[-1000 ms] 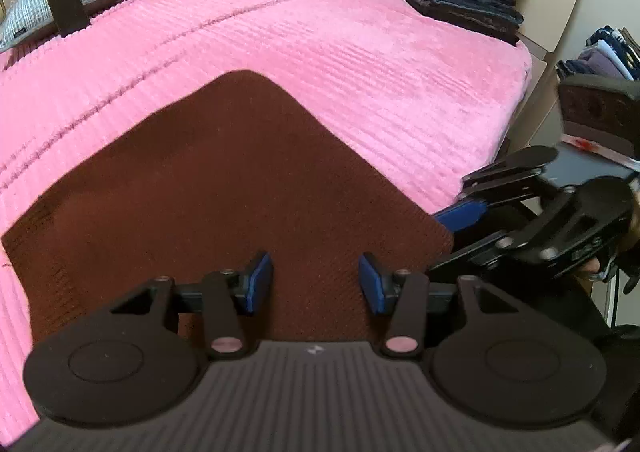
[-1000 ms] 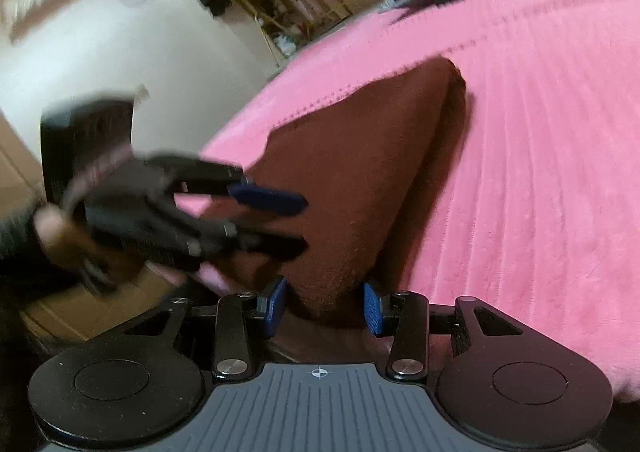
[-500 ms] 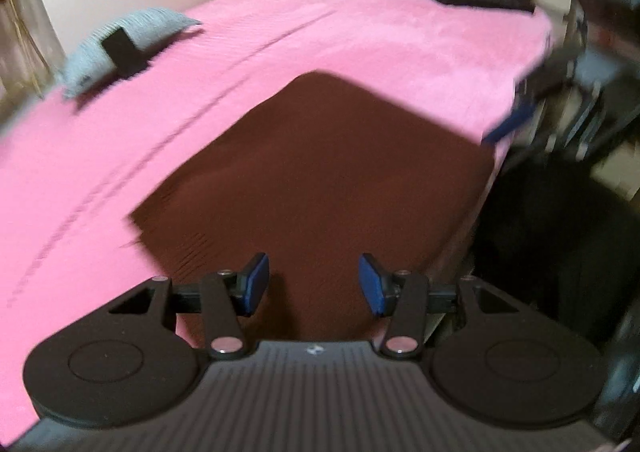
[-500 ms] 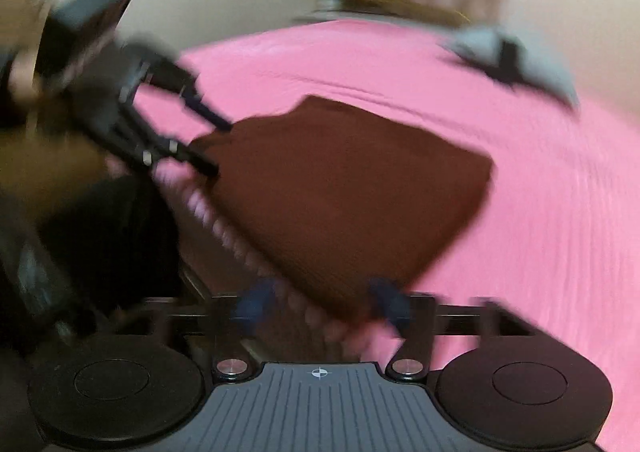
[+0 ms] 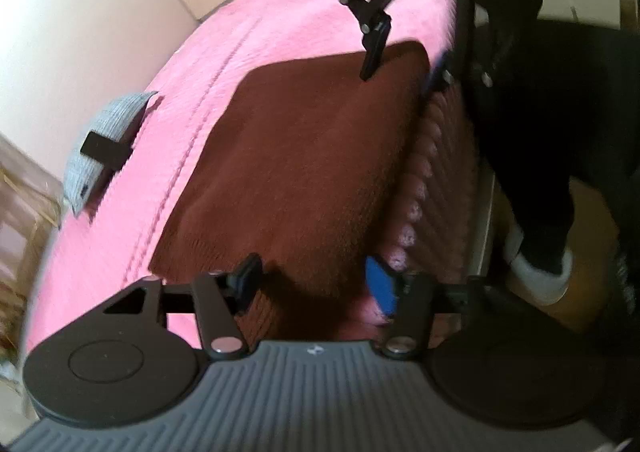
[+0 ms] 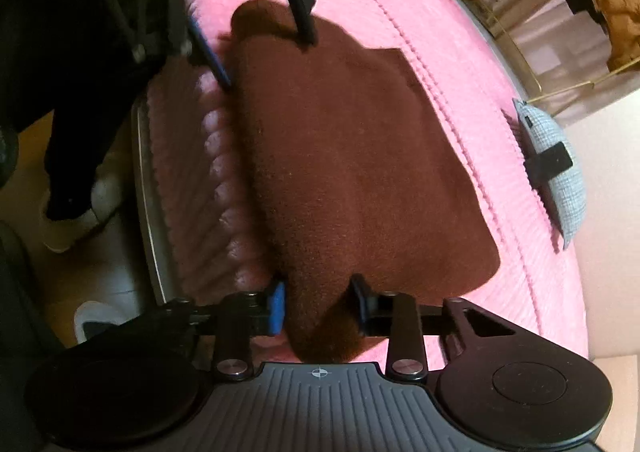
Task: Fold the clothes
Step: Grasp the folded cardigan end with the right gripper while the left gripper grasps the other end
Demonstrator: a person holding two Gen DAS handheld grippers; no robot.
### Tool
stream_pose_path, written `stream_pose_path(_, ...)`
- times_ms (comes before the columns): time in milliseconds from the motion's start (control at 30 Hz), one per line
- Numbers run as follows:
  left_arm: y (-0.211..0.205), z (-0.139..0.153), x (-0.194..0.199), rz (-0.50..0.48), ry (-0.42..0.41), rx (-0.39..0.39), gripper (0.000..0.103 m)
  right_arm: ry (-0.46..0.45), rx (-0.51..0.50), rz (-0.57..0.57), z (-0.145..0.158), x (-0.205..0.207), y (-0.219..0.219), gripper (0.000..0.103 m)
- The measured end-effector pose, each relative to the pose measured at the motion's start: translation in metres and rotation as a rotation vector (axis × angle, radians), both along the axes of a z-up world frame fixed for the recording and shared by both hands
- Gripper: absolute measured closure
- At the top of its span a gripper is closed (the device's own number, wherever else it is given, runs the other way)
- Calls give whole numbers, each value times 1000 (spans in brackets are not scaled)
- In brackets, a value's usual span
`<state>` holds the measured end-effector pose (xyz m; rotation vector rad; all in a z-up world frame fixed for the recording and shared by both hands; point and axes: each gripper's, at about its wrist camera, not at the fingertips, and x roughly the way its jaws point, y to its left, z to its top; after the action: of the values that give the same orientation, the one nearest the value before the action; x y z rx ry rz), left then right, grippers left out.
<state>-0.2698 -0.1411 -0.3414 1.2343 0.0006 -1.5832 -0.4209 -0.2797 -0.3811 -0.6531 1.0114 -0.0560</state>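
A folded dark brown garment (image 5: 304,156) lies on the pink bedspread (image 5: 248,32) along the bed's near edge; it also shows in the right wrist view (image 6: 360,156). My left gripper (image 5: 316,284) is open, its jaws either side of one end of the garment's edge. My right gripper (image 6: 320,304) is open, jaws straddling the opposite end. Each gripper shows at the far end in the other's view: the right gripper (image 5: 404,52) and the left gripper (image 6: 264,52).
A grey checked pillow (image 5: 104,144) with a black object on it lies further up the bed, also in the right wrist view (image 6: 560,168). The person's dark legs (image 5: 536,124) and white shoes stand beside the bed edge. Wall beyond the bed.
Both grippers have swung round to opposite ends of the garment's near edge and now face each other along it. Both stay open. The garment has not visibly moved.
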Motion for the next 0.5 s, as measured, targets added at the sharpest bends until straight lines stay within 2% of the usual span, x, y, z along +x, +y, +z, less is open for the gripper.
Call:
stream_pose_path(133,-7,-18,-9,-47,-164,13,46,-48,28,-49,21,-5,-3,75)
stream_pose_path(200,-10,-25,-11,-60,-233,10,48,-59,39,-63,21,-6,-4,74)
stream_pose_path(267,-14,-31,-13,-67,-282,14,56,-73,22,-68,15,-11,0,73)
stream_pose_path(333,-18,-37,-15,-72,-321,24,72,-91,-6,-70,8,-16,8,57)
stream_pose_path(367,-19,-38,-14,-71,-316,32,74,-106,-13,-81,7,-19,12,46)
stream_pose_path(467,-25,-27,-8,-27,-233,48,78,-143,-18,-96,4,-24,22,46)
stream_pose_path(500,-29,-19,-2,7,-161,55,79,-150,-40,-84,2,-23,26,46)
